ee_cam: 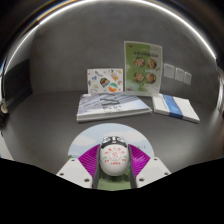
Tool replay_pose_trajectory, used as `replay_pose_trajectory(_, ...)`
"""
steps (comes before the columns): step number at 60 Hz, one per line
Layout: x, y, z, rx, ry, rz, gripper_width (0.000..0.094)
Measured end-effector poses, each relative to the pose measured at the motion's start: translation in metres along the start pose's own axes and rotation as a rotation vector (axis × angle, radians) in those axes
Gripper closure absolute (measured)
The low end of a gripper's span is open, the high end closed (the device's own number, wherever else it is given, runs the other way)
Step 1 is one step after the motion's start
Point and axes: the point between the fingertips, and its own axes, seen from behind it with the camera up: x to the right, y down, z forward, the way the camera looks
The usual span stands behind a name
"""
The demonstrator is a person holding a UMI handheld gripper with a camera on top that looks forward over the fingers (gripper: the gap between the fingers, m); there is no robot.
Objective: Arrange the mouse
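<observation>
A white computer mouse (113, 153) with red printed patterns and a dark scroll wheel sits between my gripper's fingers (113, 160). Both purple pads (92, 157) press against its sides. The mouse is held above the dark grey table (50, 120), its front end pointing away toward the books. Its rear end is hidden below the fingers.
A flat stack of books and papers (112, 106) lies beyond the fingers. A blue-edged booklet (176, 107) lies to its right. Two picture cards (142, 68) stand upright against the grey wall behind, near wall sockets (176, 73).
</observation>
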Motion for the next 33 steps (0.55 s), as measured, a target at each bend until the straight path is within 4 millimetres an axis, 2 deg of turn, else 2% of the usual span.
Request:
replay_pose_trajectory(3, 0.001, 0.009, 0.004, -0.021, 0.004, -0.005, 0.0504)
replay_pose_trajectory(6, 0.002, 0.009, 0.004, -0.019, -0.001, 0.004, 0.0494)
replay_pose_trajectory(7, 0.001, 0.009, 0.004, -0.021, -0.002, 0.009, 0.0451)
replay_pose_trajectory(14, 0.001, 0.011, 0.003, -0.057, -0.039, 0.02, 0.0364)
replay_pose_trajectory(15, 0.0, 0.012, -0.001, -0.065, -0.054, 0.027, 0.0324)
replay_pose_trajectory(16, -0.001, 0.012, -0.003, -0.066, -0.068, 0.031, 0.0246)
replay_pose_trajectory(21, 0.002, 0.004, -0.028, -0.039, -0.118, 0.037, 0.0073)
replay_pose_trajectory(23, 0.008, 0.005, -0.041, -0.042, -0.132, 0.029, 0.0111)
replay_pose_trajectory(27, 0.028, 0.013, -0.065, -0.043, -0.153, 0.017, 0.0098)
replay_pose_trajectory(33, 0.078, 0.032, -0.098, -0.047, -0.146, 0.007, 0.0095)
